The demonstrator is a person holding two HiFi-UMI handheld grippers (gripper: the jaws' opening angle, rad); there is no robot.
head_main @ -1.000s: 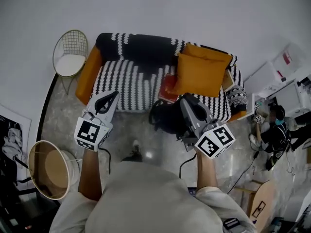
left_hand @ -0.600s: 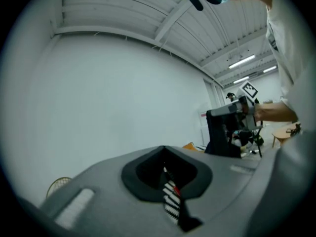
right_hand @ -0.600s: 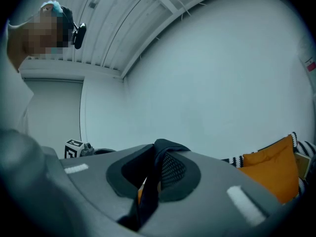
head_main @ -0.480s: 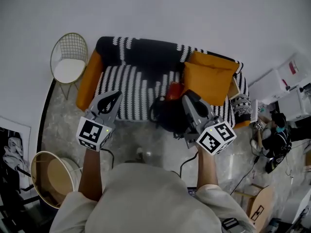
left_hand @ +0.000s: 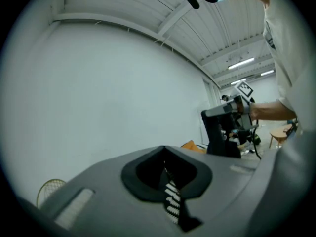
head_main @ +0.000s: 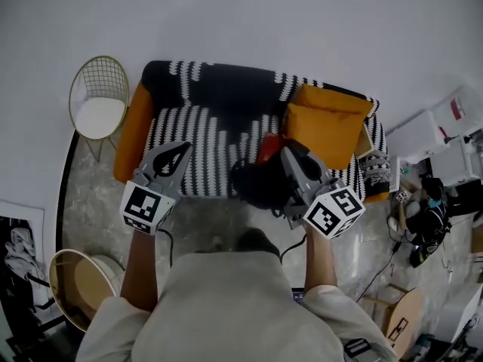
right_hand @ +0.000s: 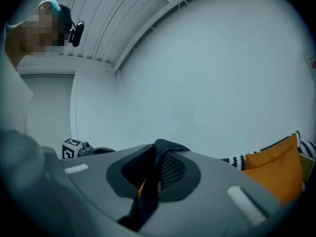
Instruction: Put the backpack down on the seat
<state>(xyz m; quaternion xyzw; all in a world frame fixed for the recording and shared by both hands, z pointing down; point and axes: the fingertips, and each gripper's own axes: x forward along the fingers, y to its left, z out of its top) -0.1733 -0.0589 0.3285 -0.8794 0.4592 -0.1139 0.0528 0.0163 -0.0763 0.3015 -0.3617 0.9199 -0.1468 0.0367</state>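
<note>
A black backpack (head_main: 259, 184) hangs over the front edge of the black-and-white striped sofa seat (head_main: 198, 146). My right gripper (head_main: 291, 157) is shut on its black mesh strap (right_hand: 167, 168), which fills the gap between the jaws in the right gripper view. The left gripper (head_main: 178, 151) hovers over the seat's left part, shut, with nothing in it. In the left gripper view its jaws (left_hand: 166, 168) meet along a thin slit, and the backpack (left_hand: 220, 135) shows hanging at the right.
Orange cushions (head_main: 327, 125) lean at the sofa's right, with a red thing (head_main: 269, 145) beside them. A gold wire chair (head_main: 96, 102) stands left of the sofa. A round basket (head_main: 78, 286) sits on the floor at lower left. Clutter and cables lie at the right.
The person has stepped closer to the sofa. The right gripper carried the backpack from over the floor to the seat's front edge. The left gripper kept its pose.
</note>
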